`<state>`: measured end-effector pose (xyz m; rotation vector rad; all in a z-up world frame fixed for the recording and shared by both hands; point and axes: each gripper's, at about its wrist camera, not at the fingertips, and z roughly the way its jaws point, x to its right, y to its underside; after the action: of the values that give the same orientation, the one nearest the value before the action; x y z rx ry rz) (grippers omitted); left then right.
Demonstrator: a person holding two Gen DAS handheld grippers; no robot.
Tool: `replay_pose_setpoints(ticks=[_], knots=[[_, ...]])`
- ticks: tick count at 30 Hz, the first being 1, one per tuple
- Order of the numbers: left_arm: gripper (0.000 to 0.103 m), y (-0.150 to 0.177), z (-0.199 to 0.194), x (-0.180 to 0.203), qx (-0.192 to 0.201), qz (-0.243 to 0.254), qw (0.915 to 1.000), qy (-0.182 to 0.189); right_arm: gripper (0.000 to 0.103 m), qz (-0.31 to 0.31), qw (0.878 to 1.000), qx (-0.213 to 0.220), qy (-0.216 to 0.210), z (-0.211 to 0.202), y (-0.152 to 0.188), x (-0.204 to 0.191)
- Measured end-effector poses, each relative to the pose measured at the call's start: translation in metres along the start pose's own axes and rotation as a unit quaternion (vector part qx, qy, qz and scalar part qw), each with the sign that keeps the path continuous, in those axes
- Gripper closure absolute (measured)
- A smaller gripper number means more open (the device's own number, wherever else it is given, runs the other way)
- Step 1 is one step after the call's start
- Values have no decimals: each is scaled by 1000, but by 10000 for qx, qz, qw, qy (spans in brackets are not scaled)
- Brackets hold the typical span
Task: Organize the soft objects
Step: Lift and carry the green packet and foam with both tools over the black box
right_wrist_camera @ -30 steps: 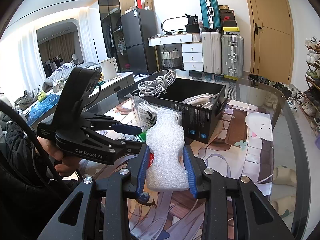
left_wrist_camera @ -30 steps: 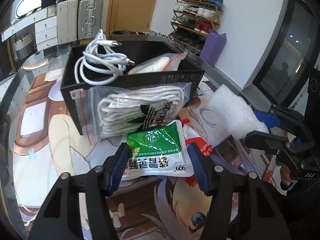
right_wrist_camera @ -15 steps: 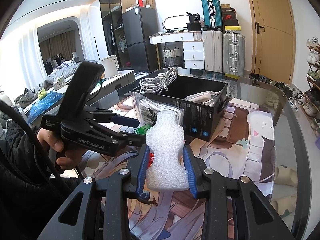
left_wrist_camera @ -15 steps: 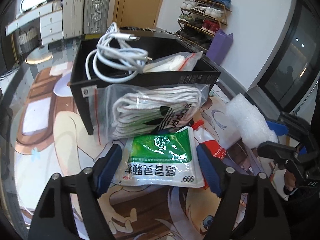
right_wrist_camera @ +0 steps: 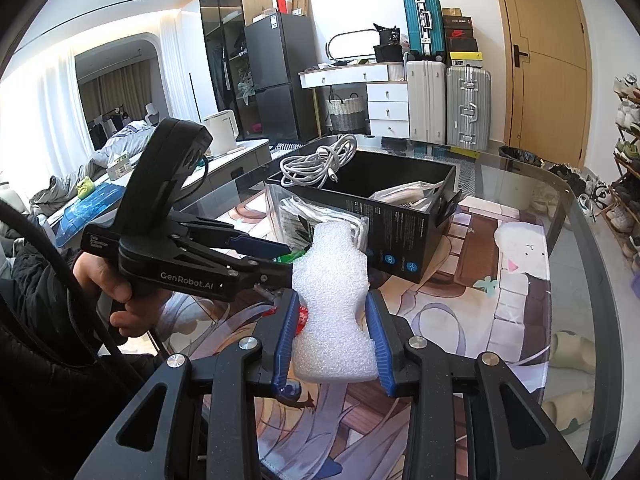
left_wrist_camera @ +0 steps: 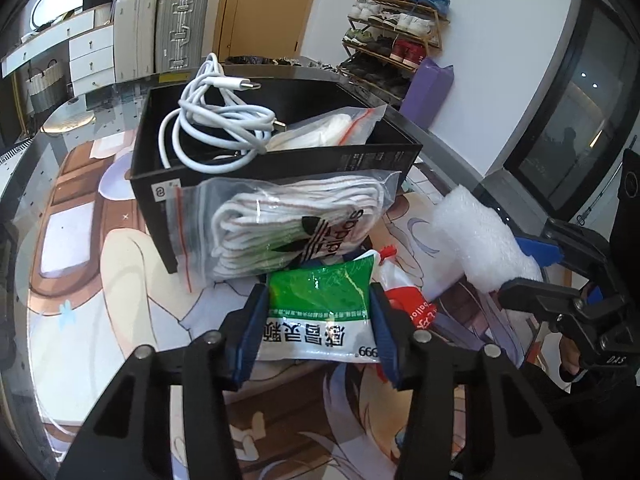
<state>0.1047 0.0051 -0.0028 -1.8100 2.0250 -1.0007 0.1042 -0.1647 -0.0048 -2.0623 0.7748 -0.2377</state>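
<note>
Sock bag (left_wrist_camera: 296, 228) leans against box (left_wrist_camera: 280, 166) on table (left_wrist_camera: 80, 280); cable (left_wrist_camera: 216, 132) inside, packet (left_wrist_camera: 320, 312) between my fingers (left_wrist_camera: 252, 332)

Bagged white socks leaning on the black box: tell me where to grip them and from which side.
Grip the bulging middle of the bagged white socks, fingers across the bundle's short width, approaching from above and the near side. The bag leans against the black box and its lower edge overlaps the green packet, so other sides are blocked.
</note>
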Motion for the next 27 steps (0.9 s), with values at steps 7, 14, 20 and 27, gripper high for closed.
replay_pose_setpoints(ticks=[7, 14, 20, 27], knots=[[57, 4, -9, 0, 71, 49, 10000, -32, 68, -12, 10000, 42, 20, -3, -3, -2], [57, 13, -25, -5, 187, 2, 9998, -43, 68, -55, 9999, 91, 14, -7, -5, -4], [57, 15, -42, -3, 350, 41, 9994, -41, 68, -87, 9999, 122, 21, -8, -7, -6], [57, 14, -58, 5, 504, 101, 9987, 4, 68, -122, 9997, 196, 28, -12, -10, -9]])
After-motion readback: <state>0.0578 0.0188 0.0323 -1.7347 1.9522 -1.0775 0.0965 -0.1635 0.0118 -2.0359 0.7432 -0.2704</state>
